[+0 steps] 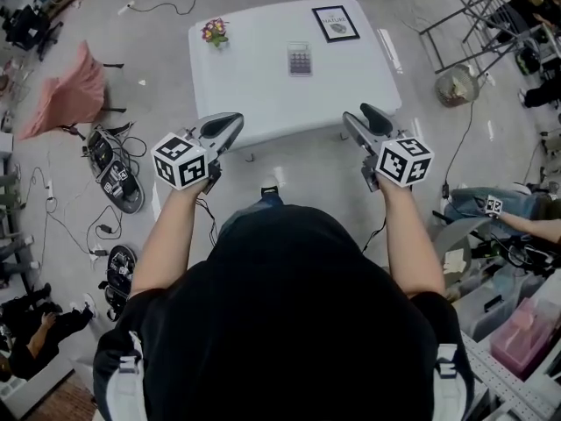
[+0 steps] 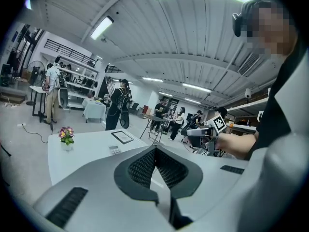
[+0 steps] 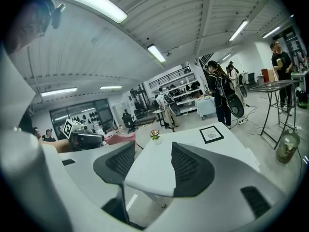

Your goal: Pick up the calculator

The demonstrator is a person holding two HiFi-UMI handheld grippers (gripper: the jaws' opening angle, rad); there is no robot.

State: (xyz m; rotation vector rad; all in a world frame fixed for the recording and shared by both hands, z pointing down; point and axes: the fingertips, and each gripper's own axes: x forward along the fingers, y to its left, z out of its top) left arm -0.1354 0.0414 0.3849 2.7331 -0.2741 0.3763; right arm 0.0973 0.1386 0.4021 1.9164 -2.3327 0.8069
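Head view: calculator (image 1: 300,60) lies flat near the middle of the white worktop (image 1: 254,86), nearer the person than the pot of flowers (image 1: 215,32) at the far left corner and the framed picture (image 1: 336,23) at the far right. It's a flat grey rectangle w/ rows of keys, prob. hard plastic, so only a thin edge to pinch. Worktop is smooth and matte w/ rounded corners. Both tongs are held out level in front of the body, short of the near edge and well apart from the calculator. Reads as an approach stance, nothing reached yet. Left tongs (image 1: 235,121) taper to one point. Right tongs (image 1: 358,114) show two separate prongs.

Left gripper view: left tongs (image 2: 155,150) are closed, tips of the dark pads (image 2: 140,168) touching, nothing held. They aim across the worktop (image 2: 82,153). Calculator (image 2: 115,150) shows small, left of the tips, w/ flowers (image 2: 66,135) and picture (image 2: 122,137) beyond. Pads look rubbery and cross-hatched for grip; shells are smooth grey plastic.

Right gripper view: right tongs (image 3: 153,151) are open and empty, a corner of the worktop (image 3: 154,170) showing in the gap. Flowers (image 3: 154,134) and picture (image 3: 211,134) are clear. Calculator can't be spotted here, poss. behind a pad. Being the spread pair, the right looks readier for the pick.
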